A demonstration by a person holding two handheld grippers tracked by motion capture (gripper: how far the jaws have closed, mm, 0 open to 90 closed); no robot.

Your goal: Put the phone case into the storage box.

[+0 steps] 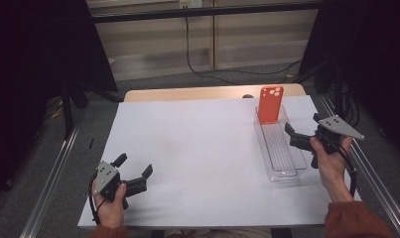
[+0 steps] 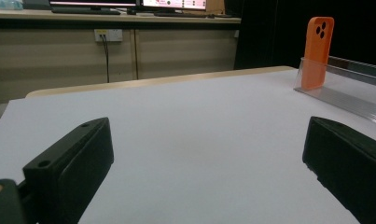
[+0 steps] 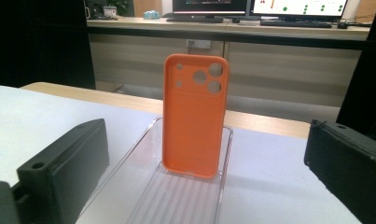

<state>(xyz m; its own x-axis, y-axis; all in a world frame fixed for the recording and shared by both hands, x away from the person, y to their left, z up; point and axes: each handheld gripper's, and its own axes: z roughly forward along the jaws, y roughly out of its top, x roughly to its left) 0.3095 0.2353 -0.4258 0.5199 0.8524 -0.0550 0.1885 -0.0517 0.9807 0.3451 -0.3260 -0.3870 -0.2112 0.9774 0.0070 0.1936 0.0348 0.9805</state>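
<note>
Both hand-held grippers, left (image 1: pixel 136 166) and right (image 1: pixel 300 128), spread wide, empty, near orange phone case (image 1: pixel 270 104).

A matt orange phone case (image 3: pixel 195 116), rubbery-looking and smooth, stands in a clear, glossy ribbed plastic tray (image 3: pixel 176 200) before my right gripper (image 3: pixel 199 177), its jaws matt black plastic. The white sheet (image 1: pixel 197 148) under my left gripper (image 1: pixel 134 173) looks like smooth matt paper over a pale wooden tabletop (image 1: pixel 187 93).
</note>
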